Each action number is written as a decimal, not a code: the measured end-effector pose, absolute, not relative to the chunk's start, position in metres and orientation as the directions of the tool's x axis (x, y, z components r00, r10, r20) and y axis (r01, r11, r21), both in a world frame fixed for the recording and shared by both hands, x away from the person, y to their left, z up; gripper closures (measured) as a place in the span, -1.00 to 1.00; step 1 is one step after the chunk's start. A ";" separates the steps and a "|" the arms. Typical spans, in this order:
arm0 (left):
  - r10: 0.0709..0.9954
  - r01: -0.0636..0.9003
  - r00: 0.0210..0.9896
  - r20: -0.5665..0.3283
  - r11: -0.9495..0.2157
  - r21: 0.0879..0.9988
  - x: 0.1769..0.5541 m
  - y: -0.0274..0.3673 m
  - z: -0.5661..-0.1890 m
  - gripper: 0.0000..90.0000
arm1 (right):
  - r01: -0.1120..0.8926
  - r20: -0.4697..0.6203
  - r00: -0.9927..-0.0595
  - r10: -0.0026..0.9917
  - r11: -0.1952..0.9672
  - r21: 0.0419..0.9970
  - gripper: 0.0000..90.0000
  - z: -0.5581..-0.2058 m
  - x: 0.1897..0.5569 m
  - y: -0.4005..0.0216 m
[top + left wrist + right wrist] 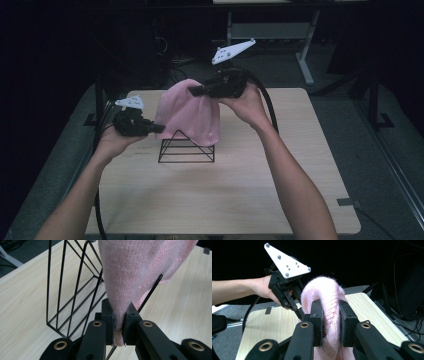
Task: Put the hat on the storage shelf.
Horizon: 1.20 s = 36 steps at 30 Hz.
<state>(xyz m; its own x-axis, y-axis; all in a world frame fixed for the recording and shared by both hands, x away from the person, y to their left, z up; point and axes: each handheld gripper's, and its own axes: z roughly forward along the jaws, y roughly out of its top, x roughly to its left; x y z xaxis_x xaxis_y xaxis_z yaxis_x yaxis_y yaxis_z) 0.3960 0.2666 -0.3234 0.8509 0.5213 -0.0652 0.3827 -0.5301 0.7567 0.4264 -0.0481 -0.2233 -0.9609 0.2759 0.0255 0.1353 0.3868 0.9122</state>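
Observation:
A pink knitted hat (190, 112) is draped over a black wire stand (186, 148) in the middle of the table. My left gripper (159, 128) is shut on the hat's lower left edge; in the left gripper view the knit (130, 272) is pinched thin between the pads (119, 322). My right gripper (192, 91) is shut on the hat's top, and its own view has a thick fold of knit (329, 312) squeezed between the jaws. The left gripper (294, 307) with its grey plate appears beyond the hat in that view.
The light wooden table (260, 190) has bare room in front and to the right of the stand. Cables trail from both grippers. Behind the table stand a desk leg (305, 60) and dark equipment on the floor.

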 end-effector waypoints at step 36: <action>0.545 0.424 0.837 -0.045 -0.596 0.682 0.396 0.270 -0.349 0.82 | 0.171 0.061 -0.964 0.257 0.431 0.886 0.67 -0.250 0.428 -0.033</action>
